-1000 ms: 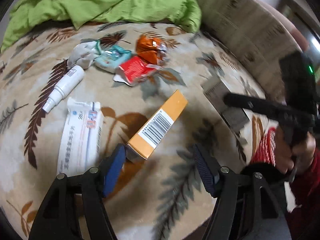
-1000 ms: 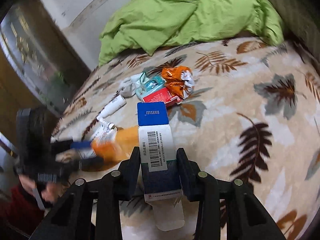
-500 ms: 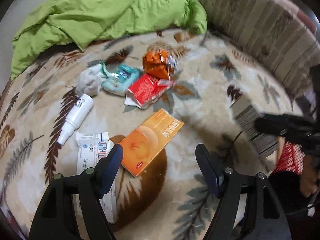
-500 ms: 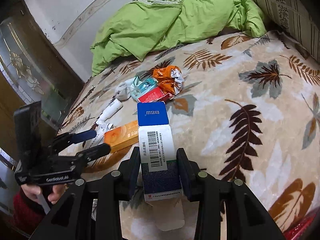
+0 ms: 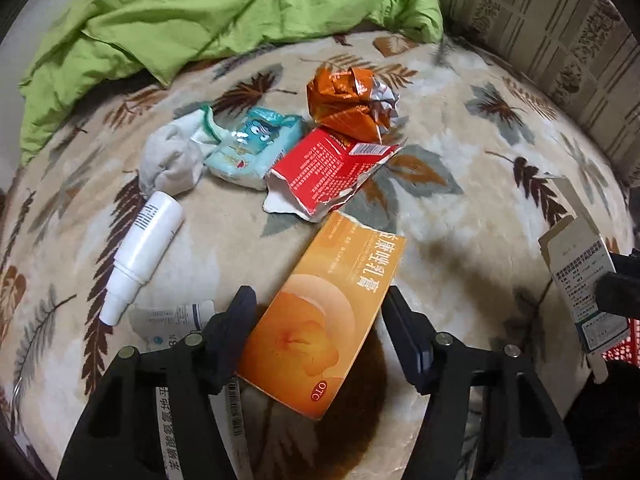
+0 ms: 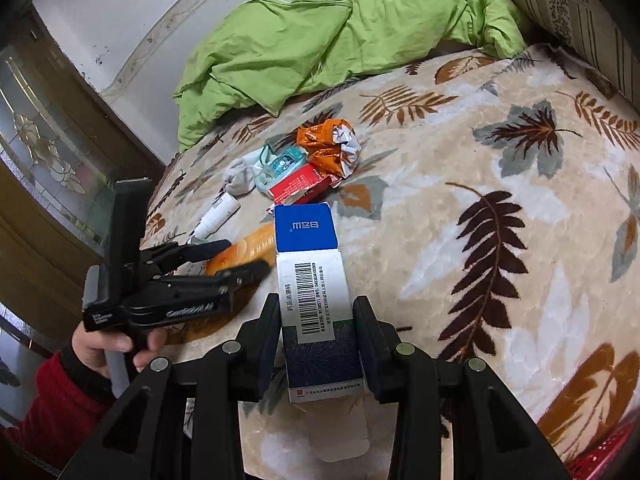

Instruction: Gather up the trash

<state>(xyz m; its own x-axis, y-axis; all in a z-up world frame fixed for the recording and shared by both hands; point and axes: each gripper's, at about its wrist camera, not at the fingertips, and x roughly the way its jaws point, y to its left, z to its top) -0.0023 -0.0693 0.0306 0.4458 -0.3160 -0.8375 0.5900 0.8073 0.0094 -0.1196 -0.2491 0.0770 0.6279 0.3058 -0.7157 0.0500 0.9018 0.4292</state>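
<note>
Trash scattered across the leaf-patterned blanket [image 5: 460,152]
Left gripper [image 5: 318,320] closing around the orange medicine box [image 5: 320,320]; right gripper [image 6: 318,340] clamps a blue-and-white carton [image 6: 316,292].

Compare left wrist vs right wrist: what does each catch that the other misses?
Left wrist only: the orange box's printed face, between the closing left gripper's jaws, right pad still clear of it.

Right wrist only: the hand and red sleeve, and the door.

Both: blue-and-white box clamped in the right gripper, green quilt, white spray bottle, crumpled foil wrapper.
</note>
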